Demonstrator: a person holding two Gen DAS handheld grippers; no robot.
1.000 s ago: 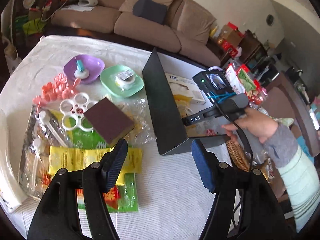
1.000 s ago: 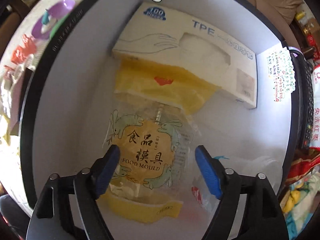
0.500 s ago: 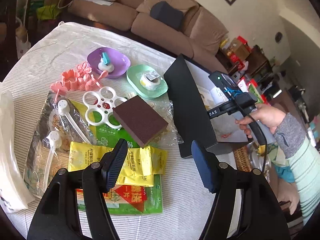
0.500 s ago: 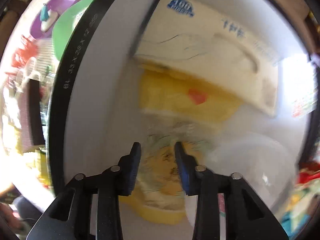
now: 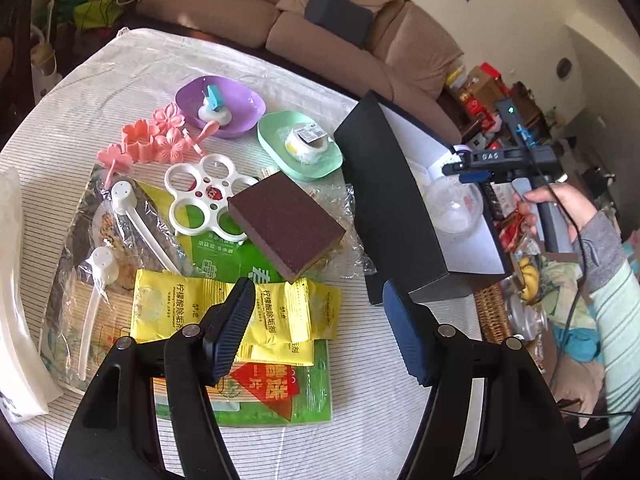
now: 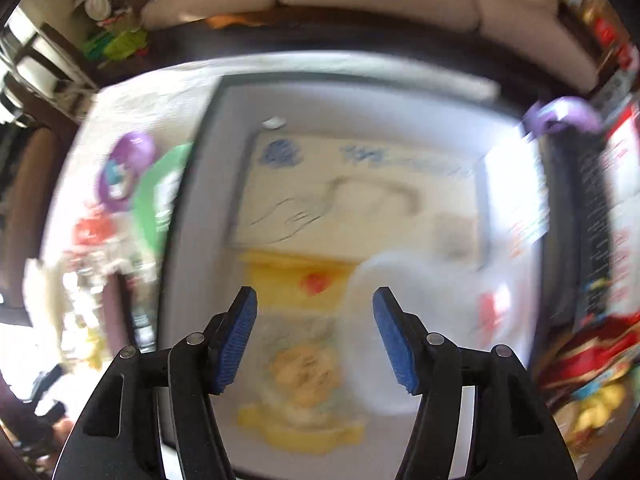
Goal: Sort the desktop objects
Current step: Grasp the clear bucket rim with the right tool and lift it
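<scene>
The black box (image 5: 394, 216) stands at the right of the bench (image 5: 120, 64), already holding a white carton (image 6: 360, 192), a yellow pack (image 6: 296, 280) and a pouch (image 6: 308, 368). Your right gripper (image 6: 314, 336) hangs above it, jaws opening with nothing between them. Your left gripper (image 5: 318, 328) is released and empty over the yellow sachets (image 5: 256, 316), near the brown sponge block (image 5: 286, 226).

Risk: the loose pile overlaps, so closing on a sachet could drag the green packet (image 5: 280, 392) beneath it or nudge the sponge block. The white ring mould (image 5: 206, 196), pink flower cutters (image 5: 148, 140), purple dish (image 5: 236, 100) and green dish (image 5: 300, 160) lie farther back.

Legible writing: the sachets and green packet carry Chinese characters; "DAS" marks the right gripper's body in the left view. The carton's blue print is blurred.
</scene>
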